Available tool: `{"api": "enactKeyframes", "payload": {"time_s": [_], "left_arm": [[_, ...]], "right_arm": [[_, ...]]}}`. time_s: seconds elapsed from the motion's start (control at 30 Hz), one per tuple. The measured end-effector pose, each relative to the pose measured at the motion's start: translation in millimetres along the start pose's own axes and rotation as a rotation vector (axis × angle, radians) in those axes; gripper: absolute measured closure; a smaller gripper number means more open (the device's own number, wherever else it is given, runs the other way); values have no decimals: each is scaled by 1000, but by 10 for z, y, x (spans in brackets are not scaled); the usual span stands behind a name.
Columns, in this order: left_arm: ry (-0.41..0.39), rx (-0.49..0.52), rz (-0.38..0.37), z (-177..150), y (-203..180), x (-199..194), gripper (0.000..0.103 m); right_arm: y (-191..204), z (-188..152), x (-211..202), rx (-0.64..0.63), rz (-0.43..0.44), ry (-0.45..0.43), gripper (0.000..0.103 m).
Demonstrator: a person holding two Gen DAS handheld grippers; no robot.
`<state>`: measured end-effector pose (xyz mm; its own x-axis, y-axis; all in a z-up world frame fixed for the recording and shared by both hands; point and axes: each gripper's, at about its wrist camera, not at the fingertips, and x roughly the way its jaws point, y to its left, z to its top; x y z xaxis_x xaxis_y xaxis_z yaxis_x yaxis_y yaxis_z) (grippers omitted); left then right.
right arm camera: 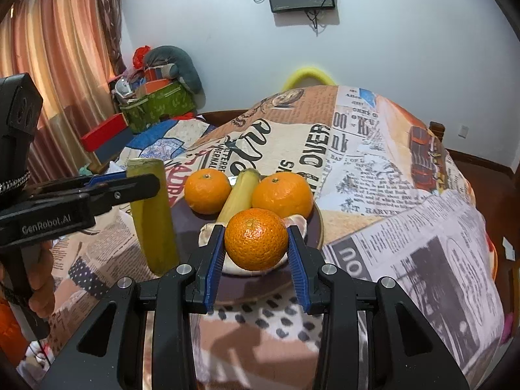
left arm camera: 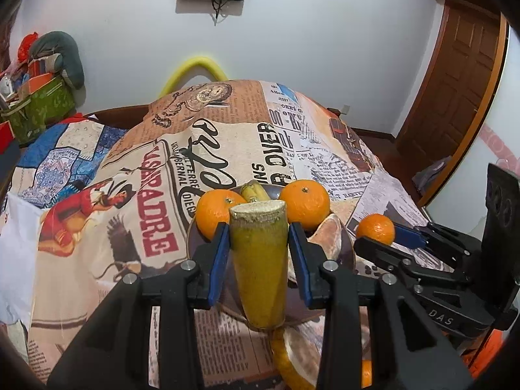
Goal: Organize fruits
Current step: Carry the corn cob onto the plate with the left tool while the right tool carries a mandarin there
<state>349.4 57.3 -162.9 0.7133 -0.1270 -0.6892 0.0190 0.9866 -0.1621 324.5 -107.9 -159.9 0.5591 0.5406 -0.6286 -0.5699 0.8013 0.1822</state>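
My left gripper [left arm camera: 258,243] is shut on a yellow-green cut stalk [left arm camera: 260,266] and holds it upright at the near left edge of a dark plate [left arm camera: 349,247]. The stalk also shows in the right wrist view [right arm camera: 156,217]. My right gripper [right arm camera: 256,243] is shut on an orange [right arm camera: 256,239] and holds it over the plate's [right arm camera: 317,224] near side. On the plate lie two more oranges [right arm camera: 207,190] [right arm camera: 282,195], a banana [right arm camera: 239,196] between them, and pale peeled fruit segments [right arm camera: 297,221].
The plate sits on a table under a newspaper-print cloth [right arm camera: 390,195]. A curved yellow peel piece [left arm camera: 286,360] lies on the cloth below the stalk. A cluttered green box [right arm camera: 159,104] stands far left by curtains. A wooden door [left arm camera: 455,104] is at right.
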Motion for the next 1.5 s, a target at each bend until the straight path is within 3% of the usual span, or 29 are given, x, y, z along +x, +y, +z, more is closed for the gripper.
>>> {"api": "enactKeyframes", "payload": {"time_s": [0.47, 0.67, 1.0, 1.13, 1.5], "left_arm": [[65, -56, -46, 172, 174, 488, 66], [93, -70, -23, 166, 255, 582, 66], [84, 5, 12, 135, 149, 571, 62], [100, 11, 1, 122, 143, 560, 57], [96, 14, 27, 57, 150, 354, 57]], "right_arm": [[23, 162, 387, -48, 46, 47, 68], [29, 140, 491, -59, 67, 71, 68], [3, 104, 595, -55, 56, 121, 68], [-14, 109, 575, -53, 44, 123, 55], [-27, 80, 407, -51, 26, 108, 55]]}}
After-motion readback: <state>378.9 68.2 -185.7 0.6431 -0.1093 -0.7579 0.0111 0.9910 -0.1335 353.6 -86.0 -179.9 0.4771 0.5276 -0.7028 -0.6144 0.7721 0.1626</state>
